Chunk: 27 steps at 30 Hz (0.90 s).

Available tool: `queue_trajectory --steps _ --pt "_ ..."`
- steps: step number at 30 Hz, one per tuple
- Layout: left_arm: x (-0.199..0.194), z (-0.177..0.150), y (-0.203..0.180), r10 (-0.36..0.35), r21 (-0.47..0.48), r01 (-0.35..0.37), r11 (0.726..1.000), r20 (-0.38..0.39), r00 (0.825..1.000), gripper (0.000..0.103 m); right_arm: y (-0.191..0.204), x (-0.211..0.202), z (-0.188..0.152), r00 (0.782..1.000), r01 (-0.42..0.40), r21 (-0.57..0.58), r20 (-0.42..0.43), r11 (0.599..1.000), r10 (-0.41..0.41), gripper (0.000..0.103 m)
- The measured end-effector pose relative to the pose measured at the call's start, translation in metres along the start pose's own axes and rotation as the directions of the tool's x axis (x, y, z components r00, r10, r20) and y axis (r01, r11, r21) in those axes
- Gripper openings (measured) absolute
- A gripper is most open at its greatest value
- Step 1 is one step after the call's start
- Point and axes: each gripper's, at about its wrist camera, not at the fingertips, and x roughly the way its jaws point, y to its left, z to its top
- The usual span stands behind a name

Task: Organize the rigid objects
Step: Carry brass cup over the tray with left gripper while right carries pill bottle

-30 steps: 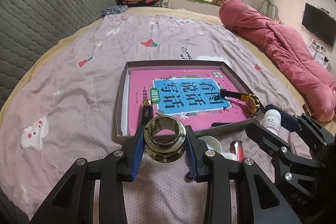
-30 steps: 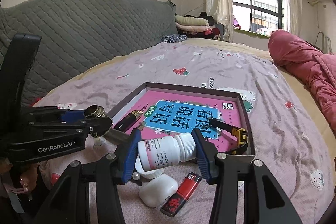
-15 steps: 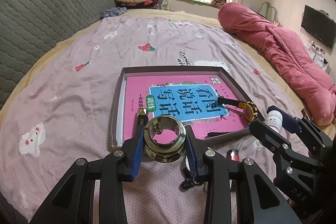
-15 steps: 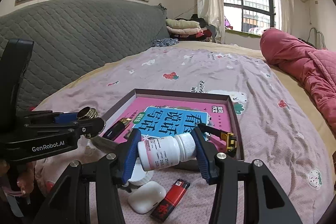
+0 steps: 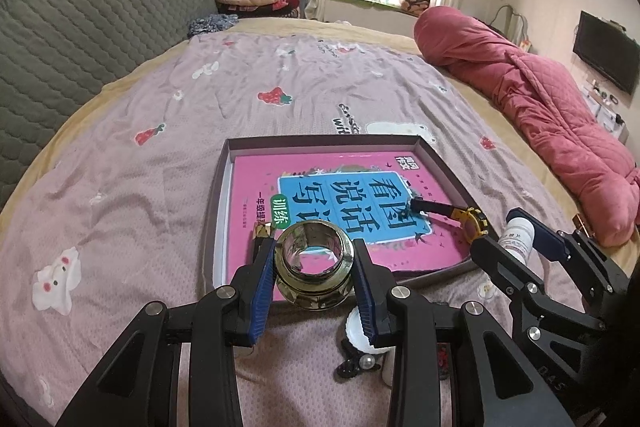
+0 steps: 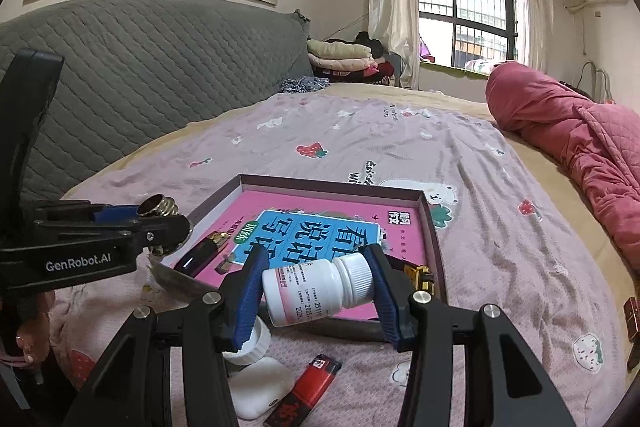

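Brass-coloured and hollow, the metal fitting (image 5: 314, 269) is clamped upright between the pads of the left tool (image 5: 314, 277), its open bore facing up. It is held just over the near edge of the shallow tray (image 5: 216, 211) on the bed, so the tray lies straight ahead and slightly below. A white pill bottle (image 6: 318, 289) is gripped crosswise in the right tool (image 6: 316, 293), cap to the right, just short of the same near rim. Both tools are judged about equally near.
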Motion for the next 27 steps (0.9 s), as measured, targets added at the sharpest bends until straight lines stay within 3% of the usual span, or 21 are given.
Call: queue_trajectory --steps 27 --pt "0.022 0.009 0.002 -0.001 -0.011 0.001 1.0 0.004 1.0 0.037 -0.026 0.017 0.003 0.998 0.056 0.06 -0.008 0.997 -0.055 0.05"
